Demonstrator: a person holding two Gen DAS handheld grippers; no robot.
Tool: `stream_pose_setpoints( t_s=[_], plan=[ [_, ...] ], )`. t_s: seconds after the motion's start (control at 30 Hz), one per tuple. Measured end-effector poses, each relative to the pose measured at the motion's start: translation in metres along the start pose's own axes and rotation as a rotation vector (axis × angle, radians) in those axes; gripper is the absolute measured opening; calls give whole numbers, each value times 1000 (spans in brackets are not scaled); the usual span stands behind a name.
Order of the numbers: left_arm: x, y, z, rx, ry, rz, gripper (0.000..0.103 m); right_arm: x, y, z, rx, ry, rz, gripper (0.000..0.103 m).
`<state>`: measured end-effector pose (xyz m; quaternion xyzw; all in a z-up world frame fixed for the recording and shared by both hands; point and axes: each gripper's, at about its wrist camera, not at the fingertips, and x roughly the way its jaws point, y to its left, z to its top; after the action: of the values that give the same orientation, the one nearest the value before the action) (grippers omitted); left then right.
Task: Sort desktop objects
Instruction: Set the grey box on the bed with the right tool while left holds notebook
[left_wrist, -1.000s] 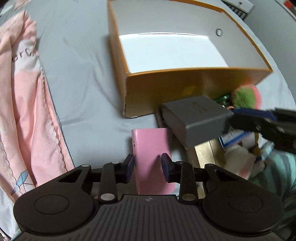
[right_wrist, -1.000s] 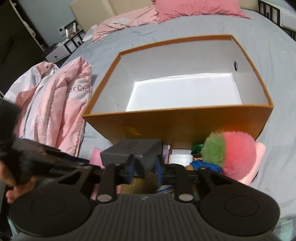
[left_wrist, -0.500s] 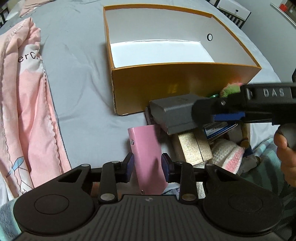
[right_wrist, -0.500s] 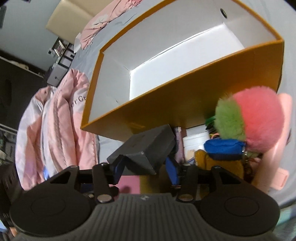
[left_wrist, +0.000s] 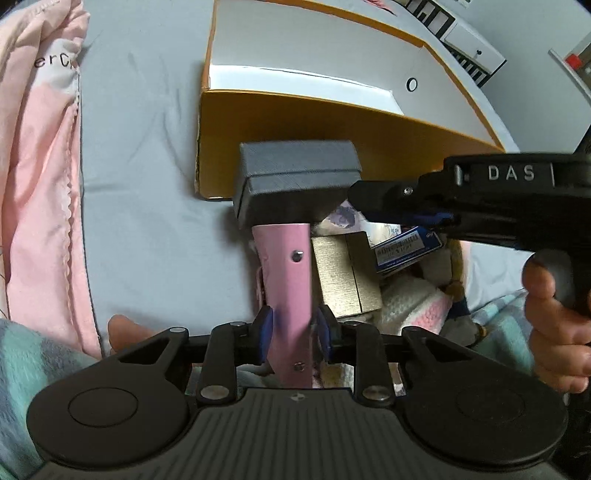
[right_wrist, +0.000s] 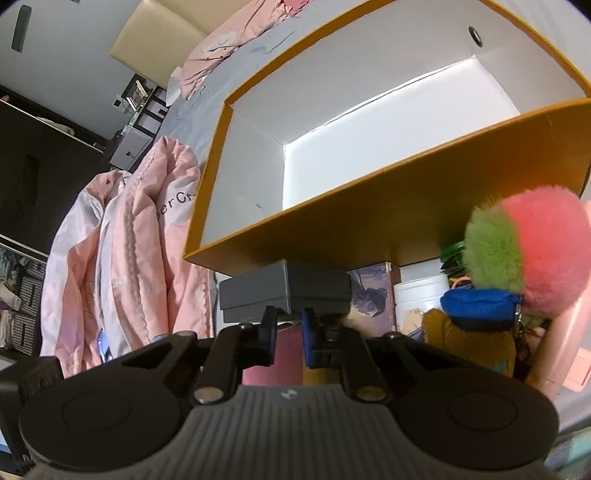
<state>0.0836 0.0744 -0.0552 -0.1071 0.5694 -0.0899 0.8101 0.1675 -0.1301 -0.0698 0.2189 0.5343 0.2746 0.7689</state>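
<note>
Left claw (left_wrist: 293, 334) around pink case (left_wrist: 290, 291), grey box (left_wrist: 297, 184) seemingly overlapping its far end.

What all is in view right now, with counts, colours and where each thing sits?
Storage box: one, orange outside, white inside, on the grey bedsheet.
Grey box: one, held in front of the storage box's near wall.
Pink case: one, held below the grey box.
Gold boxes: two, right of the pink case.
Blue-labelled box: one, in the pile.
Pompom: one, pink and green, on the pile.
White jar: one, beside the storage box.
Pink quilt: one, far left.
Left gripper: shut on pink case.
Right gripper: shut on grey box.
</note>
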Motion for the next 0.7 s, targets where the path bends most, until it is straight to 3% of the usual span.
stream_pose_setpoints(
  t_s=[0.2, 0.33, 0.37, 0.7],
  plan=[
    [6, -18, -13, 108, 54, 110, 29, -9, -4, -3, -27, -26, -59, 23],
    [9, -26, -15, 158, 72, 144, 29, -9, -6, -7, -29, -20, -66, 26],
    [8, -27, -16, 167, 68, 141, 23, -10, -6, -8, -35, -18, -67, 26],
    [-55, -7, -9, 90, -54, 69, 20, -20, 2, -13, -111, -54, -107, 26]
  ],
)
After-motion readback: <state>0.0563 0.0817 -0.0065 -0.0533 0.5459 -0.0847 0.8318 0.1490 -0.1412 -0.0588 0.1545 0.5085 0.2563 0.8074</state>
